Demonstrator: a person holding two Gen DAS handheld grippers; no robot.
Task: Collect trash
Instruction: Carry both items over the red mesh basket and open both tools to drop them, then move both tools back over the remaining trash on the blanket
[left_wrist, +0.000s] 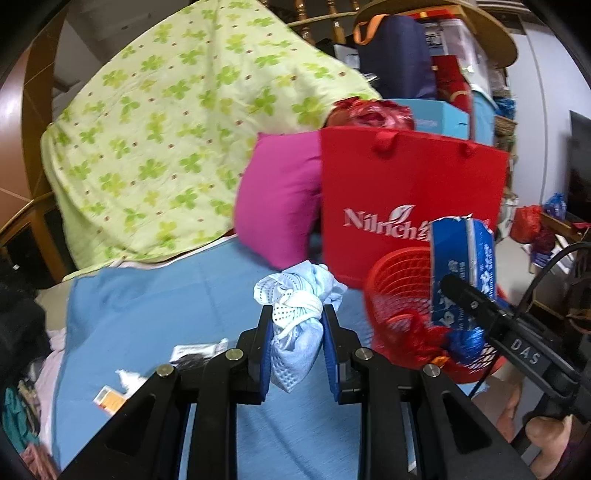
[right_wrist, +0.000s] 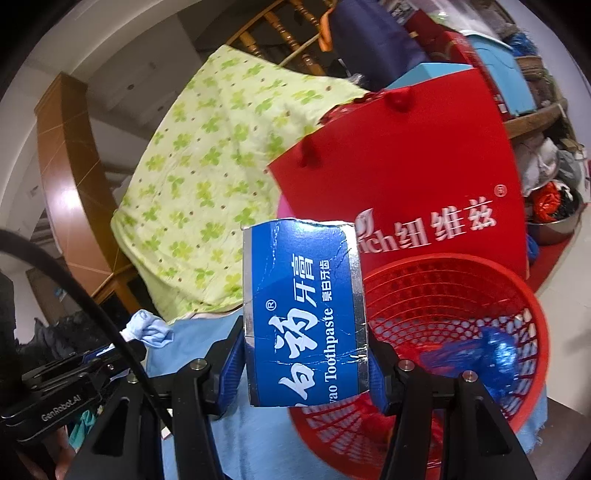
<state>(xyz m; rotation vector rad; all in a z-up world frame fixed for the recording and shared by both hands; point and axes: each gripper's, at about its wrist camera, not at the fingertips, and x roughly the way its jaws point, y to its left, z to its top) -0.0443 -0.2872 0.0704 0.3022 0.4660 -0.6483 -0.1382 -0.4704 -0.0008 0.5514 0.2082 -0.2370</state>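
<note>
My left gripper (left_wrist: 295, 317) is shut on a knotted light-blue and white cloth wad (left_wrist: 295, 325), held above the blue sheet (left_wrist: 147, 302). My right gripper (right_wrist: 303, 347) is shut on a torn blue toothpaste box (right_wrist: 303, 314), held upright beside the rim of a red mesh basket (right_wrist: 461, 288). The basket holds crumpled blue plastic (right_wrist: 495, 354) and red plastic. In the left wrist view the basket (left_wrist: 399, 280) is to the right, with the toothpaste box (left_wrist: 461, 266) over it. The cloth wad also shows at the left of the right wrist view (right_wrist: 147, 330).
A red Nilrich paper bag (left_wrist: 410, 192) stands behind the basket, beside a pink pillow (left_wrist: 280, 199) and a green clover quilt (left_wrist: 166, 129). Small wrappers and scraps (left_wrist: 192, 352) and an orange packet (left_wrist: 109, 400) lie on the sheet at the left. Clutter fills the right.
</note>
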